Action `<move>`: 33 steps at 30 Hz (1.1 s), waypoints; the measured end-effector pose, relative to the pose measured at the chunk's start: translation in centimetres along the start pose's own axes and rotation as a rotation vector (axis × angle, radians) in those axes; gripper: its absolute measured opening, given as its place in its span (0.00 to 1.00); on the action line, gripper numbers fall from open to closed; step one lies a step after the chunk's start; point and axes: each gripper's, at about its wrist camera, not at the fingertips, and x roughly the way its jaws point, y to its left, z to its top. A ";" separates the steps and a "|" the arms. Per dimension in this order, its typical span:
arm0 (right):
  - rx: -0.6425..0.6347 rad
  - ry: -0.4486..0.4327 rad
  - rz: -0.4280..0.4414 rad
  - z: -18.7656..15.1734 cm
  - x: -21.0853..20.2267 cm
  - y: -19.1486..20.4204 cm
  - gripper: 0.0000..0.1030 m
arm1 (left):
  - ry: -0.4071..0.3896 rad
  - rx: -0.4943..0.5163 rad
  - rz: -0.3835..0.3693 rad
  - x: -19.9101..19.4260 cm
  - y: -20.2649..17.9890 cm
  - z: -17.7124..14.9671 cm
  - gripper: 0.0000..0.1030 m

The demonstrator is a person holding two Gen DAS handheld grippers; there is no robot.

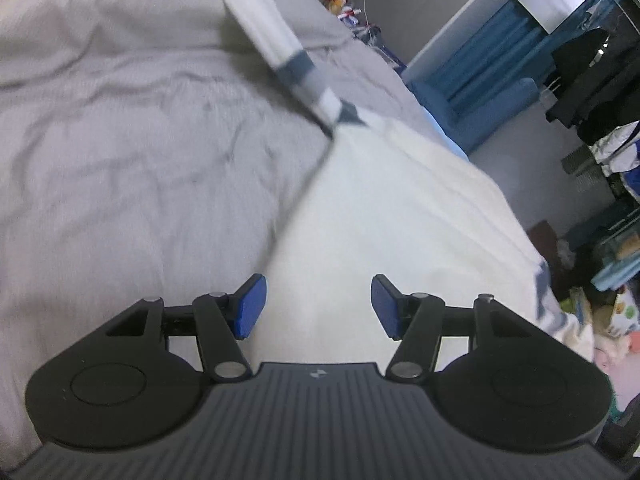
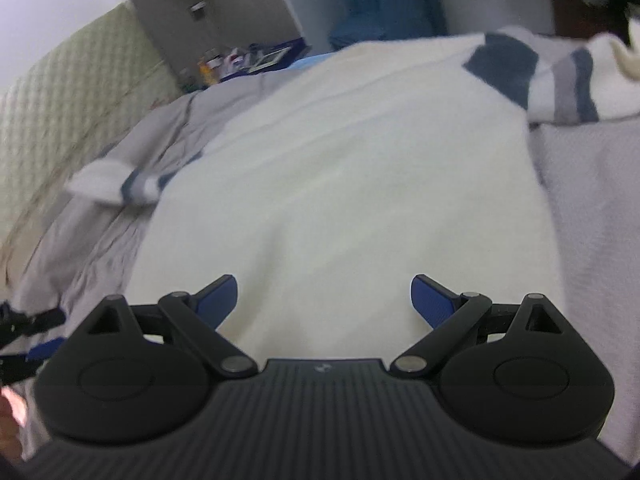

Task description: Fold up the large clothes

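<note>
We see the bed [image 1: 120, 140] under its grey cover carrying the cream sweater [image 2: 340, 180], which lies flat with navy-and-grey striped sleeves stretched outward. Both the left gripper [image 1: 318, 306] and right gripper [image 2: 324, 300] hover above the sweater's body, jaws spread wide and gripping nothing. No legible writing appears.

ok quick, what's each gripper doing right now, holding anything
left gripper: open, holding nothing, above the white sweater.
right gripper: open, holding nothing, over the same sweater.
</note>
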 end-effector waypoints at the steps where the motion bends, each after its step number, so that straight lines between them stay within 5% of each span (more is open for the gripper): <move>1: -0.024 0.002 -0.014 -0.3 -0.8 0.0 0.92 | 0.007 0.003 -0.003 -0.6 -0.4 -0.6 0.62; 11: -0.032 -0.034 0.027 -1.0 -12.1 0.0 0.92 | -0.016 0.029 -0.018 -8.4 -4.6 -3.2 0.62; 17: 0.096 0.043 0.116 0.2 -17.3 0.1 0.92 | -0.055 0.083 -0.005 -12.9 -8.8 -3.5 0.62; 22: 0.049 0.044 0.070 -0.3 -21.3 0.9 0.92 | -0.043 0.117 -0.023 -14.3 -11.2 -2.0 0.63; 27: -0.006 0.067 -0.031 0.9 -20.7 1.2 0.92 | -0.017 0.149 -0.015 -12.2 -10.5 -0.8 0.66; 33: 0.145 0.136 -0.022 -1.0 -15.8 -1.3 0.92 | 0.110 0.062 0.002 -5.0 -4.6 -1.7 0.66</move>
